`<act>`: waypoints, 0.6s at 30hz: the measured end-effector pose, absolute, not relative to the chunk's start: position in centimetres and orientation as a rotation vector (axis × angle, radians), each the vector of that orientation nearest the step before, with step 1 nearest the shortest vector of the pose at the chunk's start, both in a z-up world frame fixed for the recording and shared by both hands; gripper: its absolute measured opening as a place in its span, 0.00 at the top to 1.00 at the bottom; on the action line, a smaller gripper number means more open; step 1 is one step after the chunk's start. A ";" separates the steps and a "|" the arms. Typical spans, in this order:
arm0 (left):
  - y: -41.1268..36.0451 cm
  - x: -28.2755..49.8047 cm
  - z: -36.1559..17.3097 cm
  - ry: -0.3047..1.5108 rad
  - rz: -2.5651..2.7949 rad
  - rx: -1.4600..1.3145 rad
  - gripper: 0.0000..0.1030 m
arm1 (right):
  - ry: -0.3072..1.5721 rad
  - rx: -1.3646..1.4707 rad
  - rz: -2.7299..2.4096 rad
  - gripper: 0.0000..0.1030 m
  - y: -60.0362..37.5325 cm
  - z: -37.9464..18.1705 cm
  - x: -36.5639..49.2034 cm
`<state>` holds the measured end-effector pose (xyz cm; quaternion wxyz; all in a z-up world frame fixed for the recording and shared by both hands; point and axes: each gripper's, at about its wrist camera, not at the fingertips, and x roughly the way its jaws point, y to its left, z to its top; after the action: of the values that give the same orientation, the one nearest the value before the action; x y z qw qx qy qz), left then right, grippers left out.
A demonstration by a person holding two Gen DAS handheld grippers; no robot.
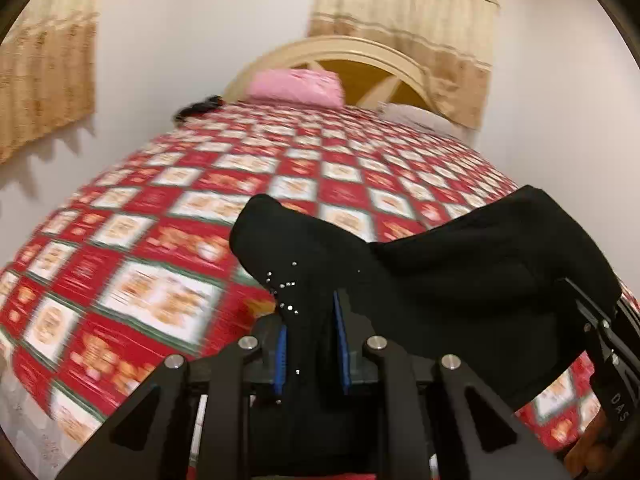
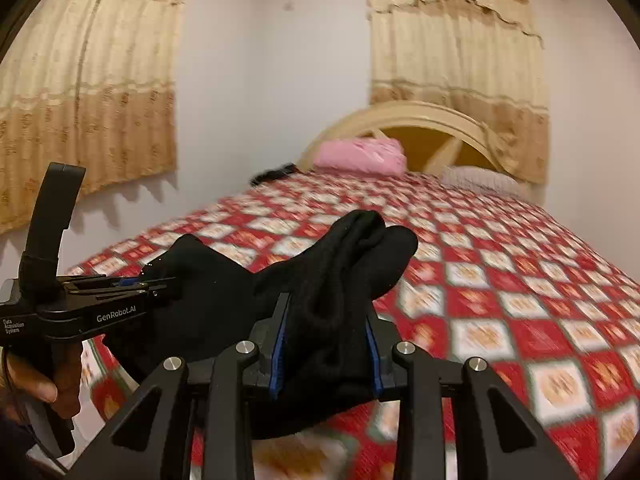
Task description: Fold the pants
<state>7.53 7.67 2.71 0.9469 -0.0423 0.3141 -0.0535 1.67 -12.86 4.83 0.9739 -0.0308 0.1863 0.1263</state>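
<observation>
Both of your hand-held grippers, left hand-held gripper (image 1: 310, 344) and right hand-held gripper (image 2: 326, 354), are clamped on the black pants (image 2: 320, 280), lifted over the bed (image 2: 500, 280). Next, lay them flat for folding.

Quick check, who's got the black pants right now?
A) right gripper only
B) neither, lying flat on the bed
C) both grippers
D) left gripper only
C: the pants sit pinched in the right gripper and in the left gripper, lifted above the bed.
</observation>
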 end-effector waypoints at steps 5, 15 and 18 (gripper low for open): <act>11.5 10.3 4.0 0.578 0.040 -0.036 0.80 | 0.344 -0.080 0.317 0.68 -8.5 4.0 7.0; 15.6 14.7 -4.4 0.834 0.133 -0.008 0.63 | 0.713 -0.151 0.342 0.56 -6.6 -4.3 15.8; 16.7 13.8 -4.4 0.812 0.193 0.035 0.22 | 0.732 -0.175 0.336 0.41 -7.8 -4.2 15.7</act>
<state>13.78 16.71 -4.45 0.9141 0.0168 0.3941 0.0937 15.74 -7.83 -4.21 0.9164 -0.0851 0.3556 0.1632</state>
